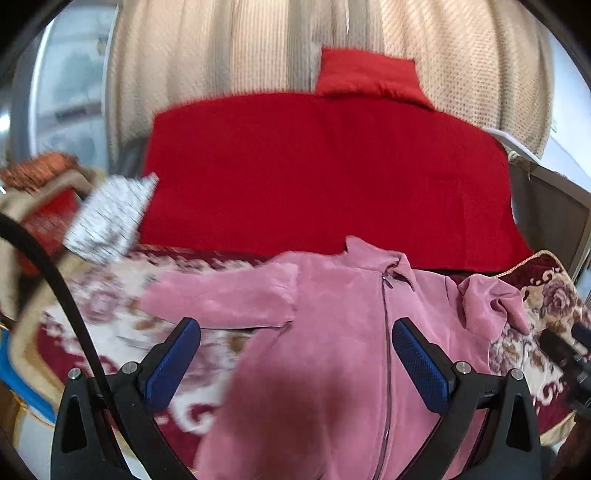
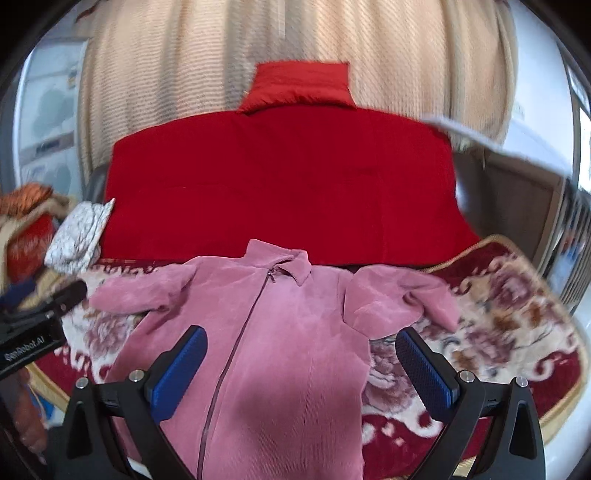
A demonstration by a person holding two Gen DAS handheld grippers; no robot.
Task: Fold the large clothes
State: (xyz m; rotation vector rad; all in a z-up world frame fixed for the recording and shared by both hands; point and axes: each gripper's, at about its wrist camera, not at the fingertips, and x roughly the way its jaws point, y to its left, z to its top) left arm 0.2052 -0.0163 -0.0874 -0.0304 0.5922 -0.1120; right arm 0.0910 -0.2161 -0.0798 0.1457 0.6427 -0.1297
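1. Your left gripper [image 1: 295,345] hangs above the pink jacket [image 1: 332,350] with its jaws spread wide and nothing between the blue pads [image 1: 173,365]; a black cable [image 1: 74,317] crosses in front of its left finger.
2. Your right gripper [image 2: 301,350] also stands wide open and empty, over the jacket's right half near its right sleeve [image 2: 399,299].
3. The pink jacket [image 2: 266,332] lies front up on the floral blanket [image 2: 517,332], zip [image 2: 240,332] closed and running up to the collar [image 2: 291,264] (the collar points away from you). Both sleeves are bent in toward the body, the left sleeve [image 1: 221,299] lying flat, the right one bunched.
4. Your left gripper's black body [image 2: 33,328] shows at the blanket's left edge in the right wrist view.
5. Beyond the collar, a red cloth [image 2: 280,188] covers the far part of the bed, touching the jacket's collar edge.
6. A silver-white patterned bundle [image 1: 110,218] sits at the red cloth's near left corner.
7. A red pillow [image 2: 299,88] leans at the far edge against beige curtains [image 2: 295,33].
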